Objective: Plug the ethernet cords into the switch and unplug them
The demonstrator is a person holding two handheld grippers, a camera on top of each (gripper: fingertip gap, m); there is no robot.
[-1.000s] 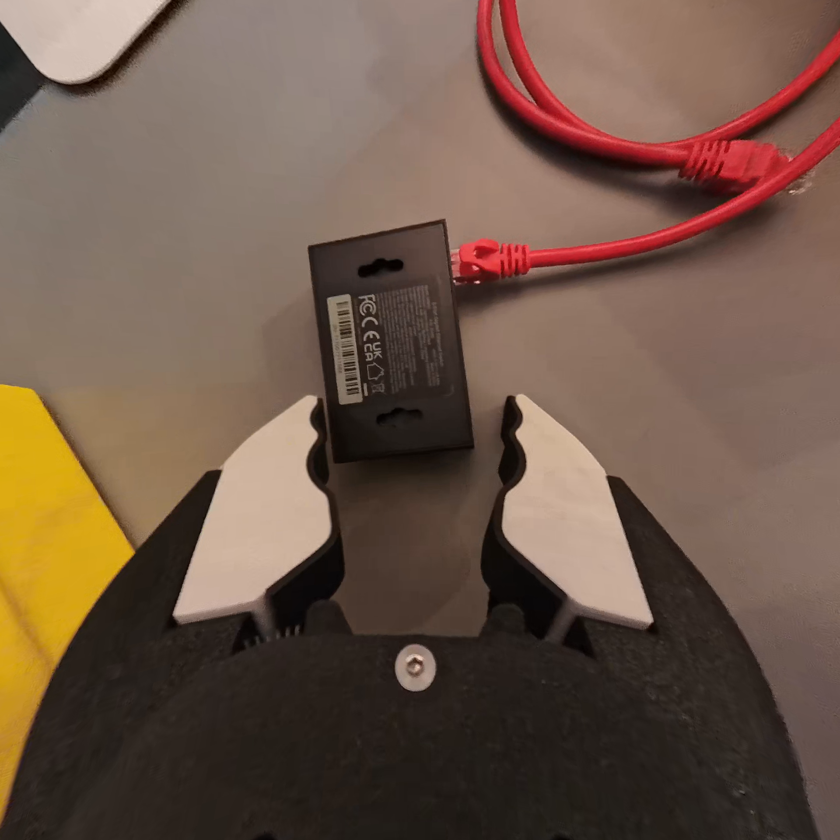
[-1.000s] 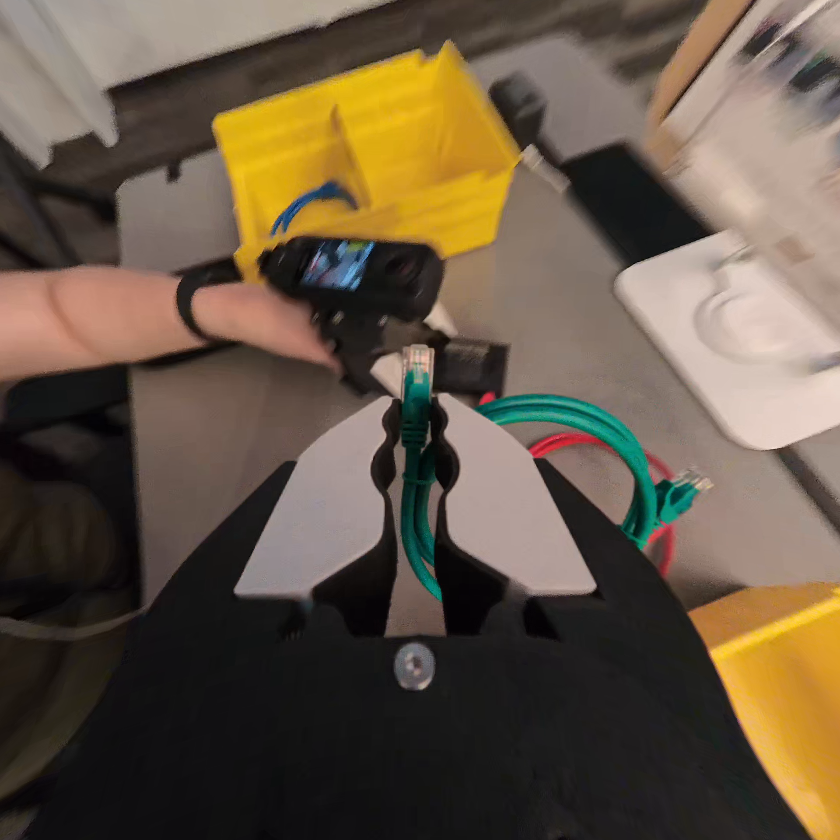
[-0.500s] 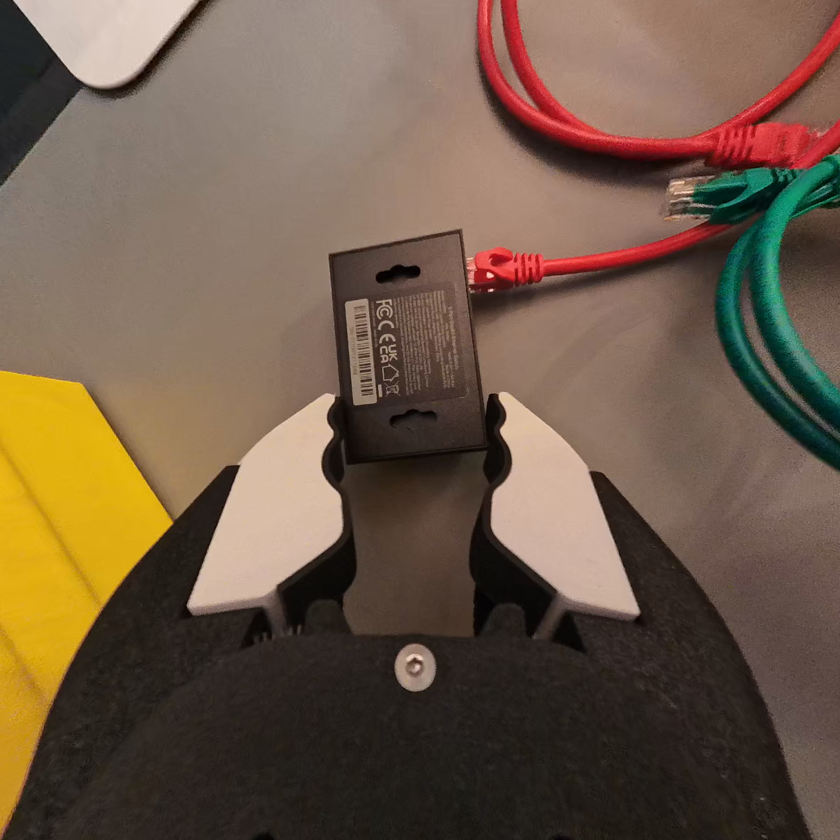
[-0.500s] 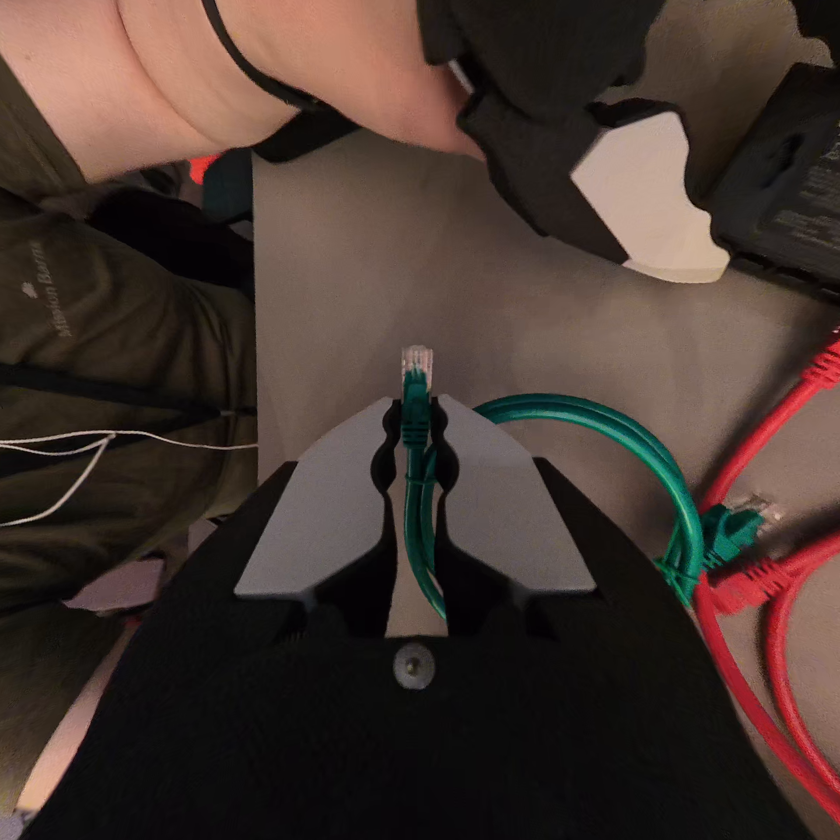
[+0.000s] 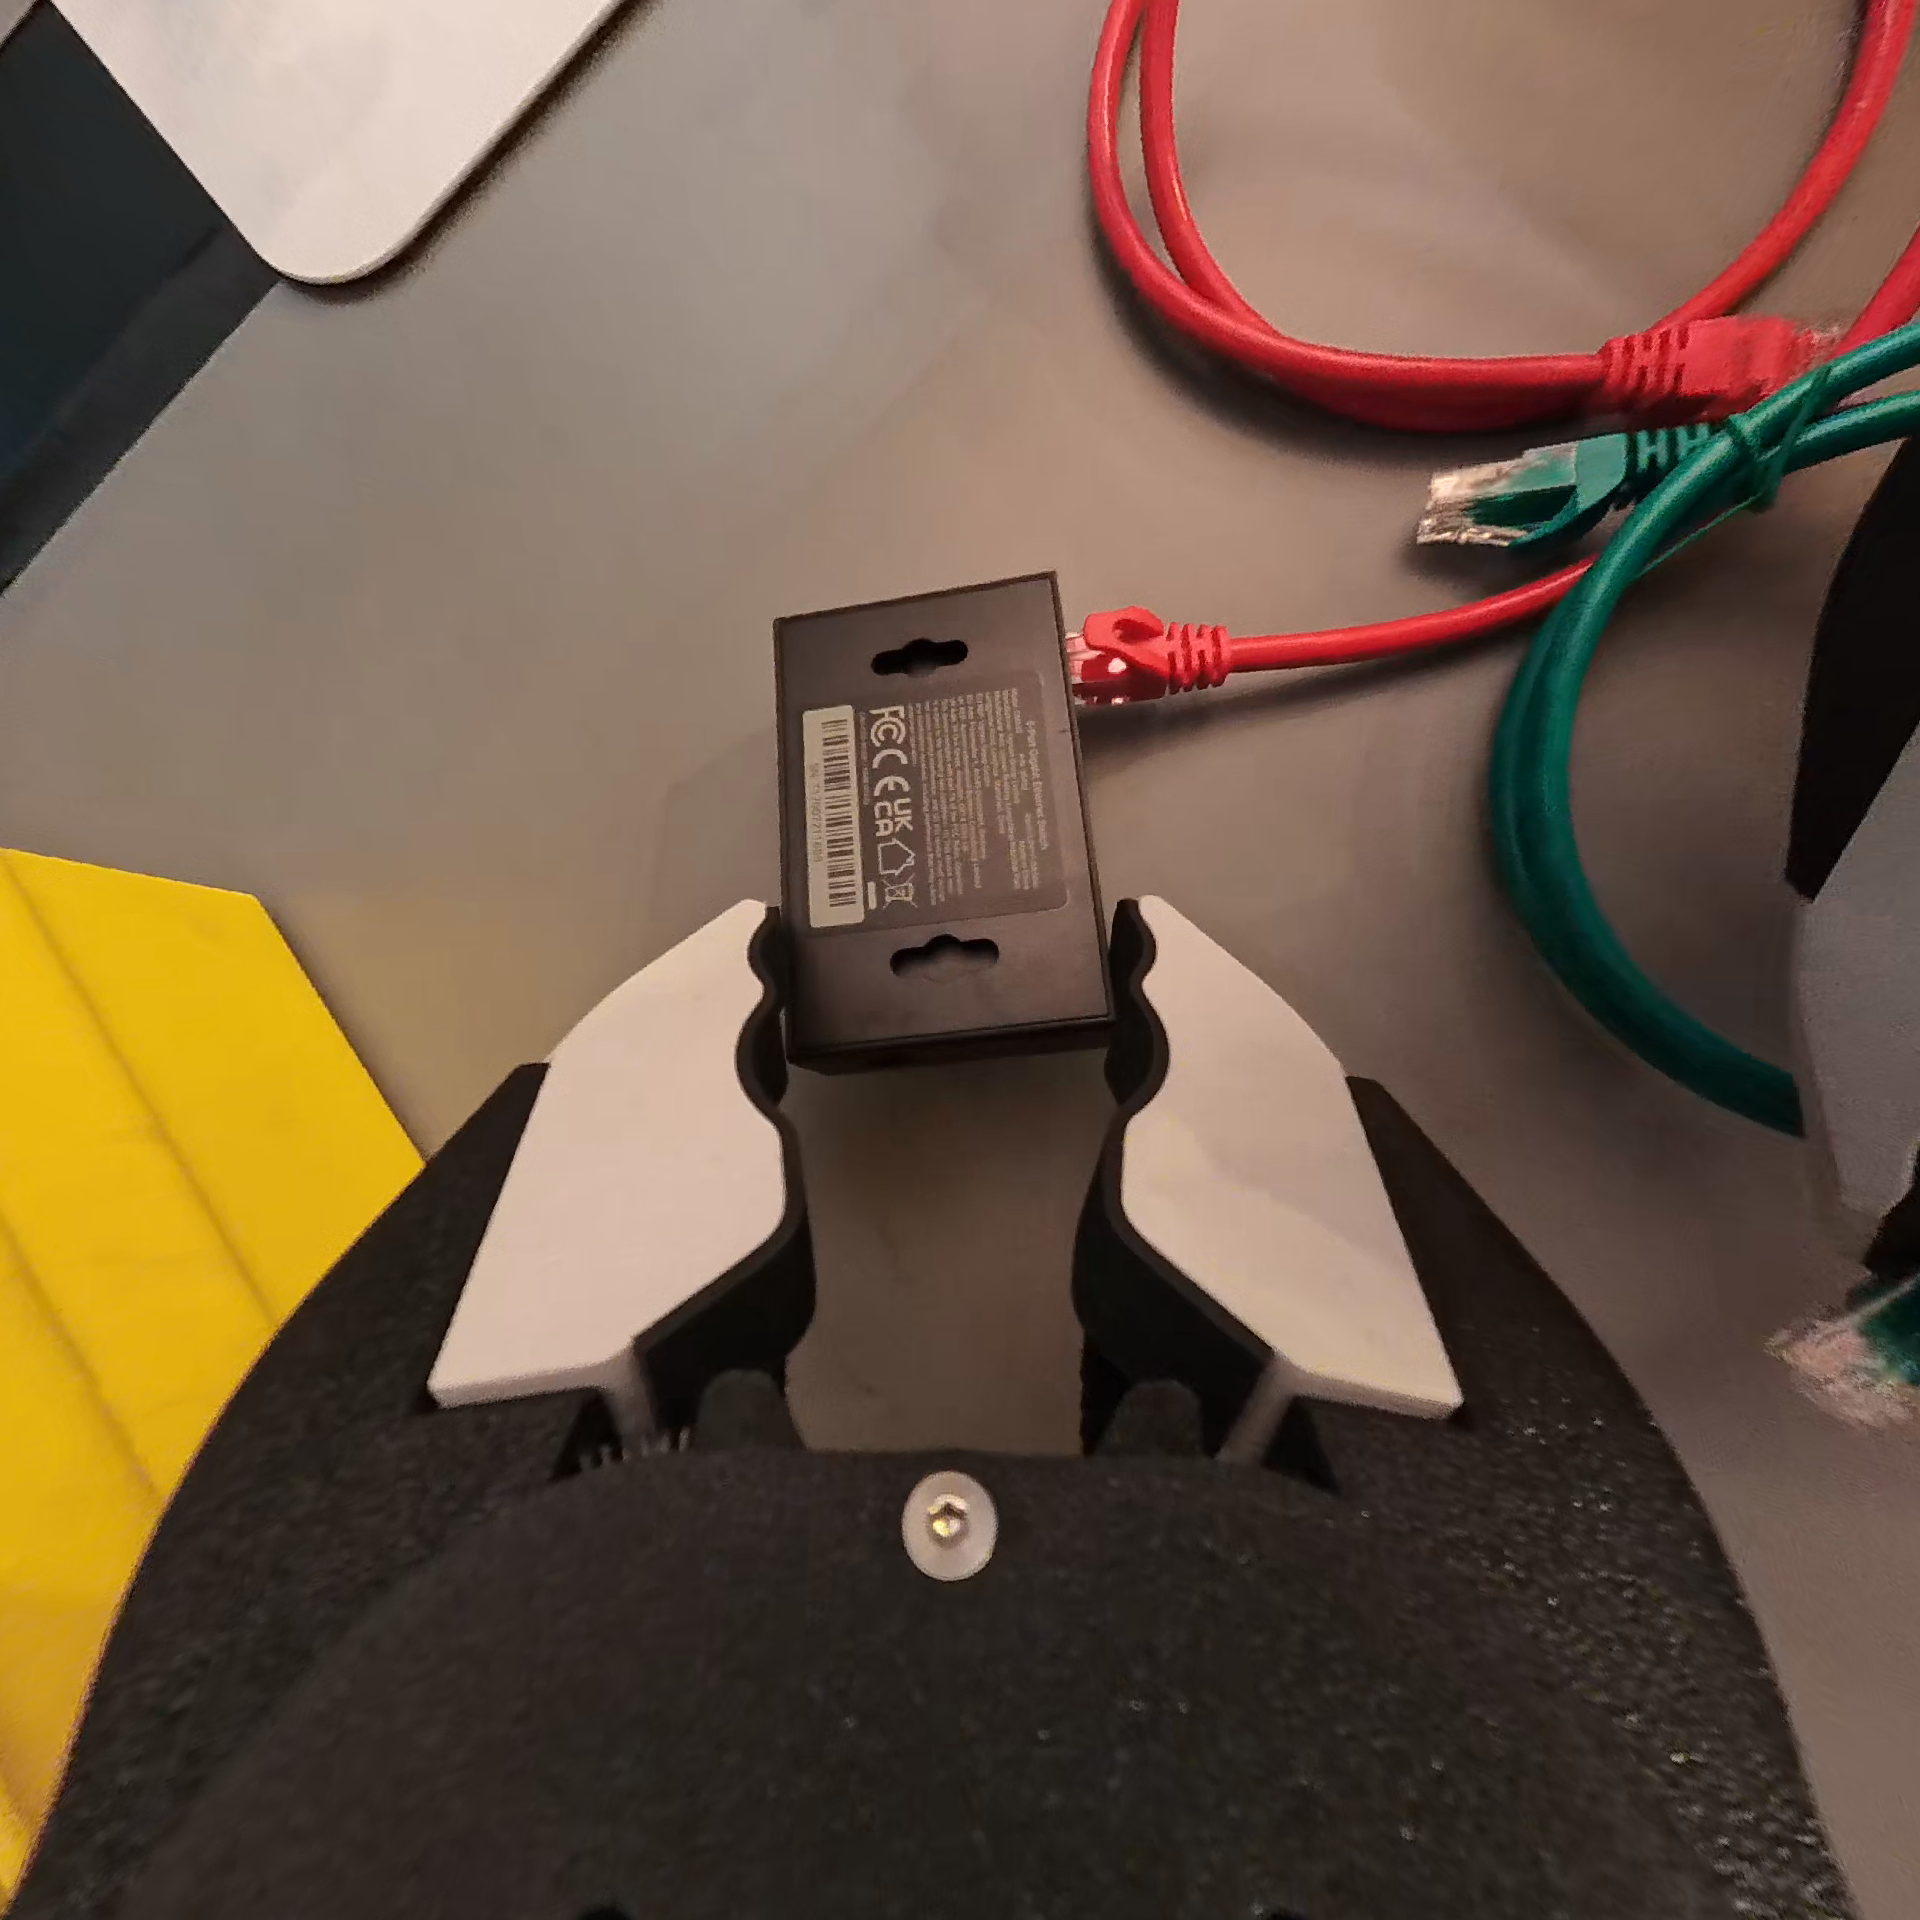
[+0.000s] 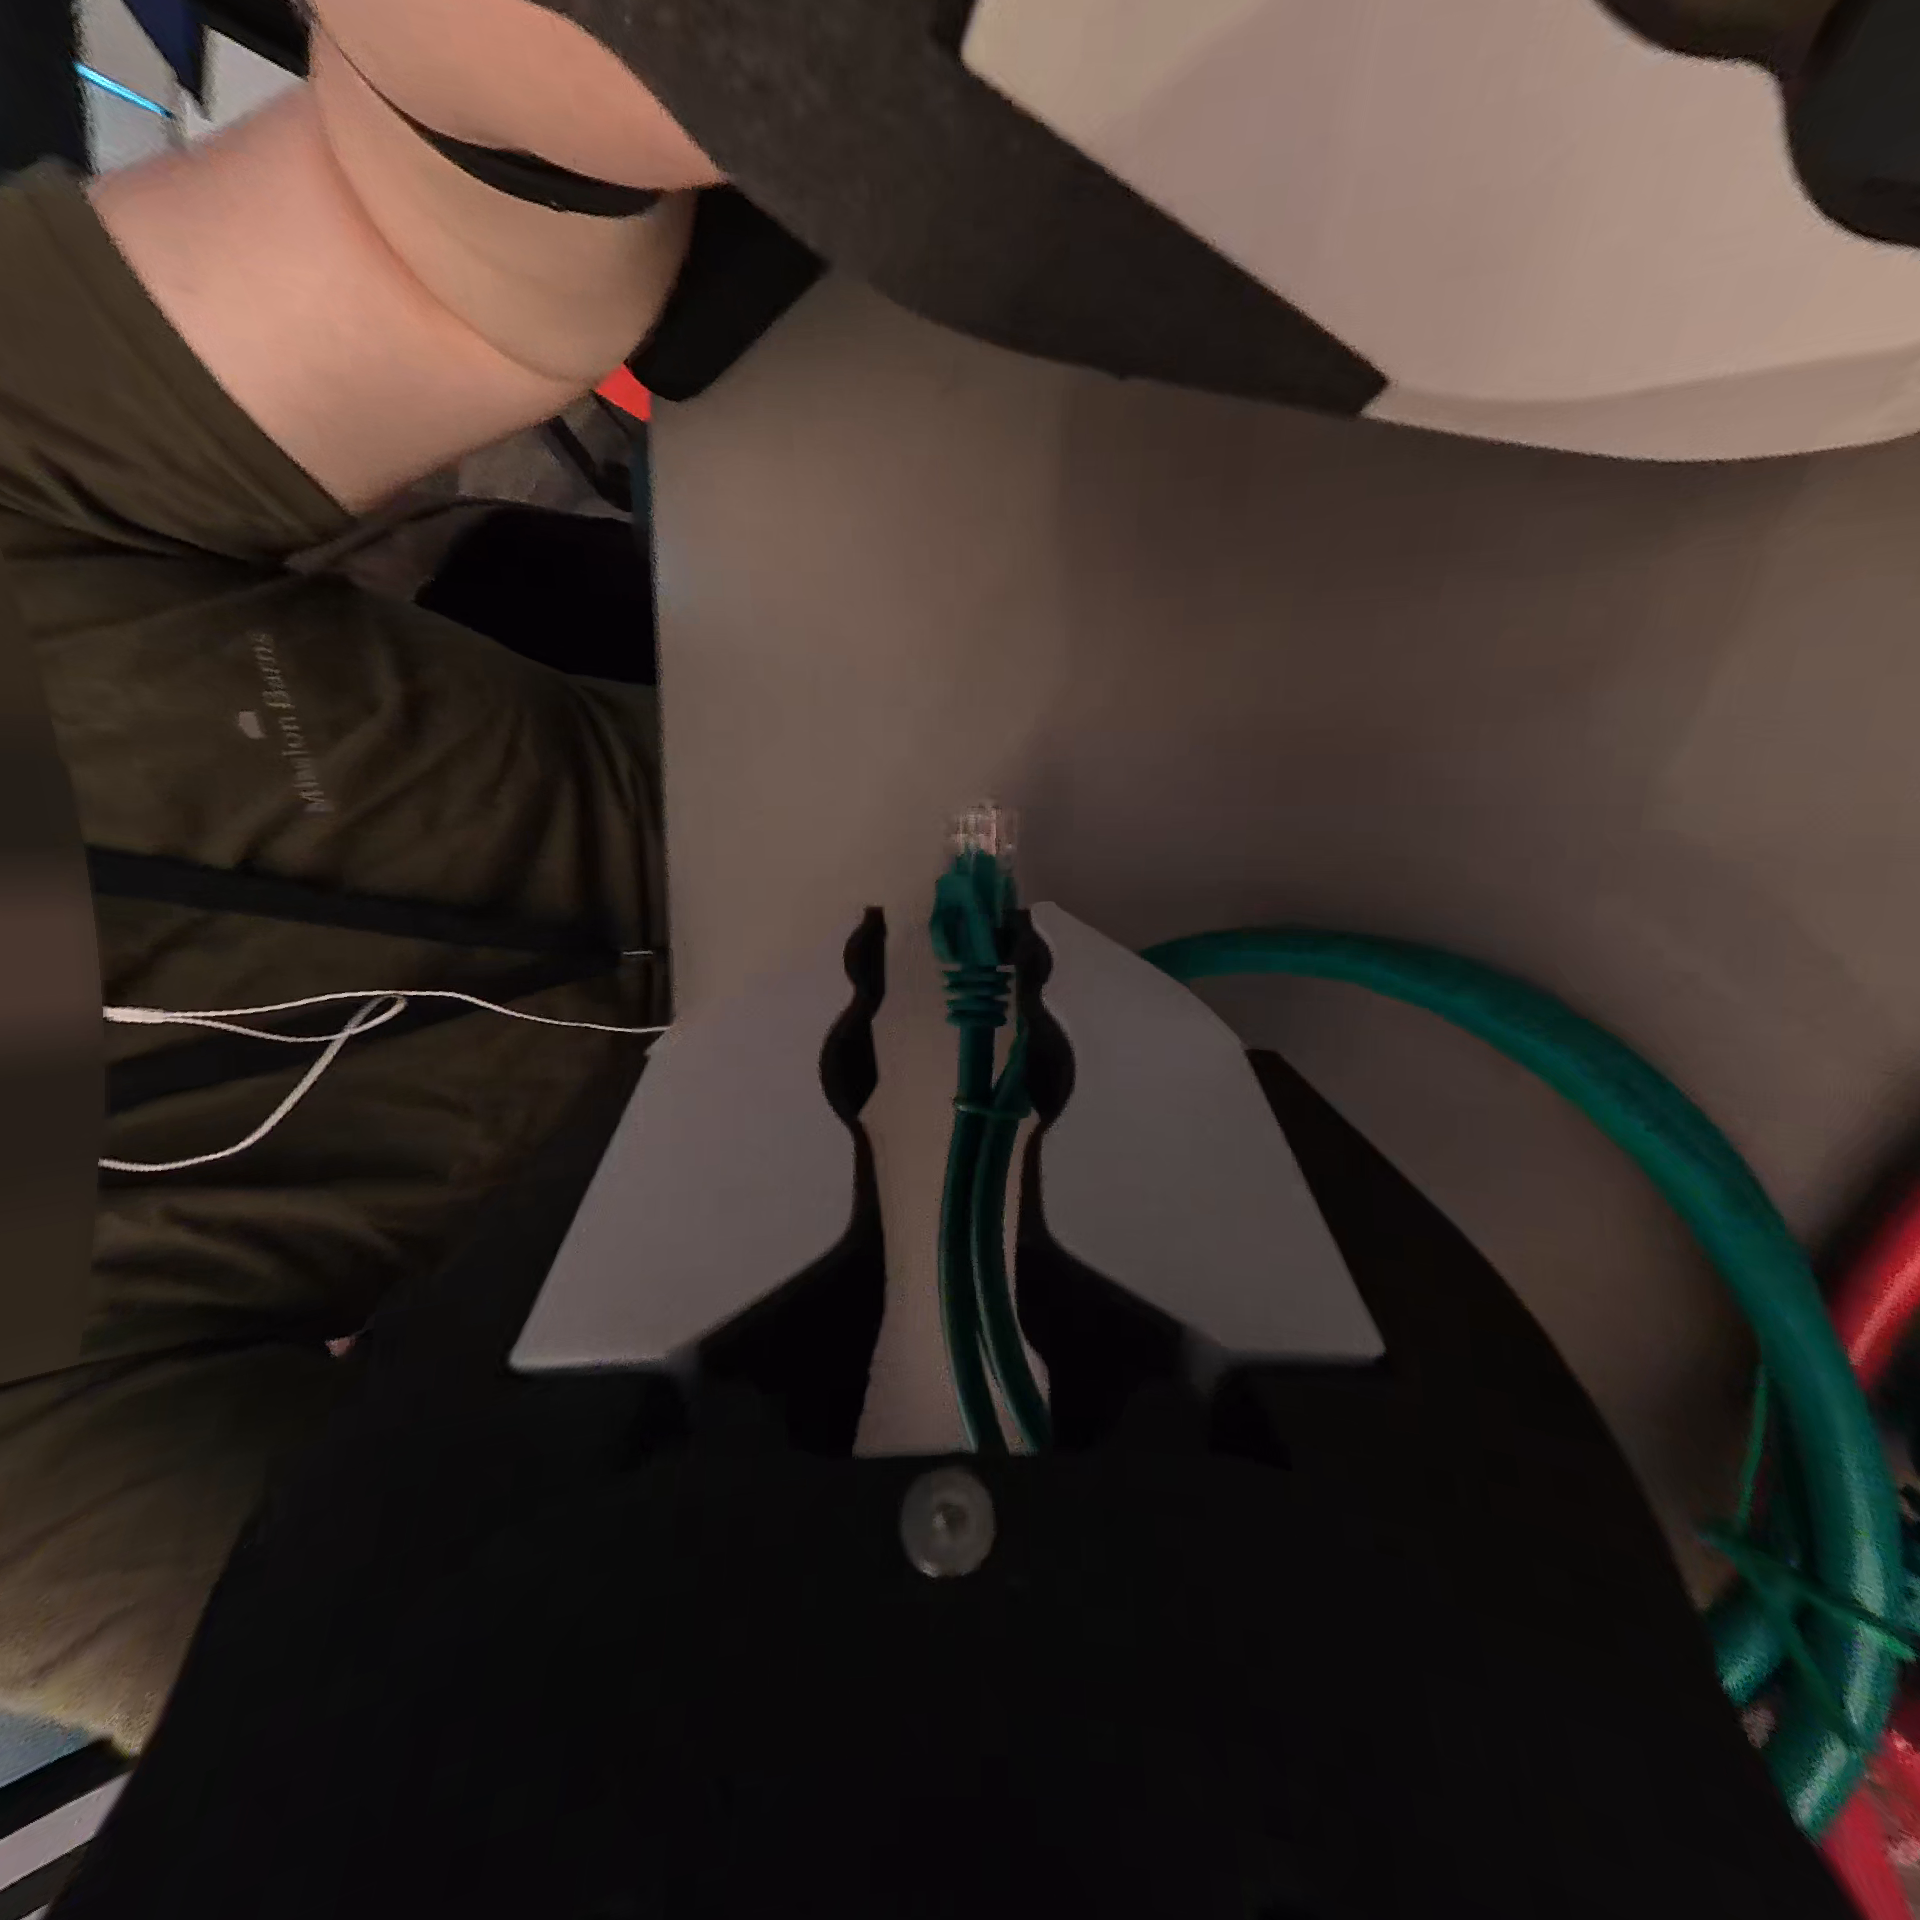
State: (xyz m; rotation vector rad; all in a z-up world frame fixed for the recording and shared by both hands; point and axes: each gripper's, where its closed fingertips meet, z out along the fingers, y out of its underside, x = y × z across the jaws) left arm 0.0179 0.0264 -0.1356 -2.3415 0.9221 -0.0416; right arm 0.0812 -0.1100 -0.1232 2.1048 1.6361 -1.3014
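Closing onto the switch (image 5: 935, 810), the left gripper (image 5: 940, 966) now pinches it, while the right gripper (image 6: 961, 966) has slackened around the green cord (image 6: 977, 935), leaving plugging pending.

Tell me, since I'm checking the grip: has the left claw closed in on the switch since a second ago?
Yes. The left claw has narrowed onto the switch and now grips it.

A grey table (image 5: 520, 499) carries a yellow bin (image 5: 135, 1143) at the left edge of the left wrist view and a flat white base (image 5: 343, 114) with rounded corner at the top left. In the right wrist view a person's olive-green garment (image 6: 312, 831) lies beyond the table edge, with a thin white cord (image 6: 312, 1029) across it
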